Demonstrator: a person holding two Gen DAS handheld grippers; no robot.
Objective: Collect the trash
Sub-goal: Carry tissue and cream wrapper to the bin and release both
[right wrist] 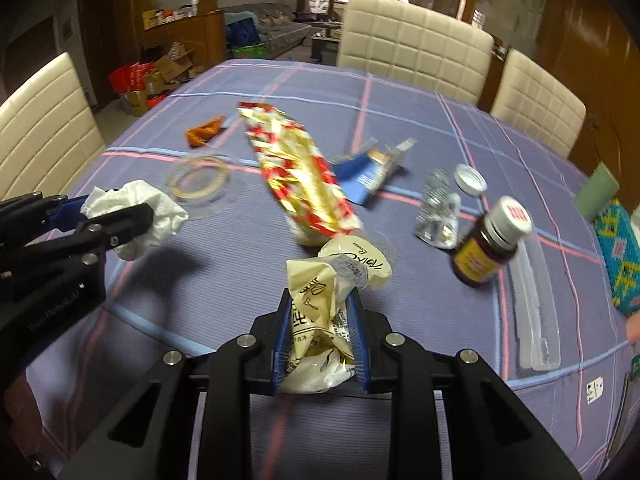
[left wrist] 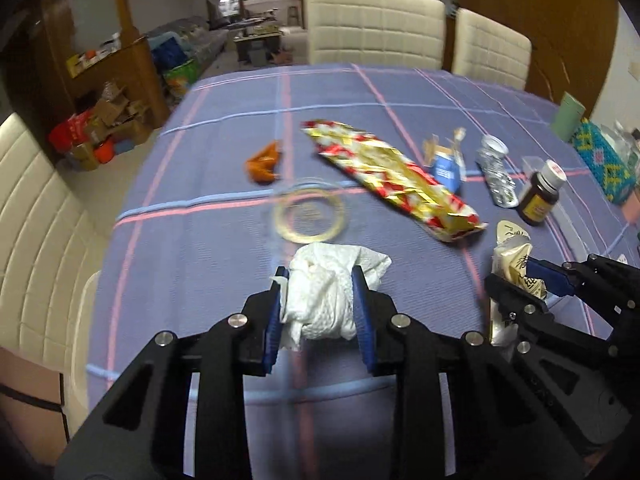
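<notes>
My left gripper (left wrist: 320, 280) is shut on a crumpled white tissue (left wrist: 324, 300) and holds it above the purple plaid tablecloth (left wrist: 200, 260). It also shows at the left of the right wrist view (right wrist: 120, 220) with the tissue (right wrist: 152, 208). My right gripper (right wrist: 320, 308) is shut on a cream snack wrapper (right wrist: 320, 300); it shows at the right of the left wrist view (left wrist: 520, 280). On the cloth lie a red-gold wrapper (right wrist: 296, 176), an orange wrapper (right wrist: 202, 132), a torn blue packet (right wrist: 368, 172) and a crushed clear bottle (right wrist: 436, 208).
A clear glass ashtray (left wrist: 308, 216) sits mid-table. A brown medicine bottle (right wrist: 488, 240), a clear plastic case (right wrist: 532, 308) and a knitted tissue box (right wrist: 620, 256) stand at the right. Cream chairs (right wrist: 412, 52) surround the table.
</notes>
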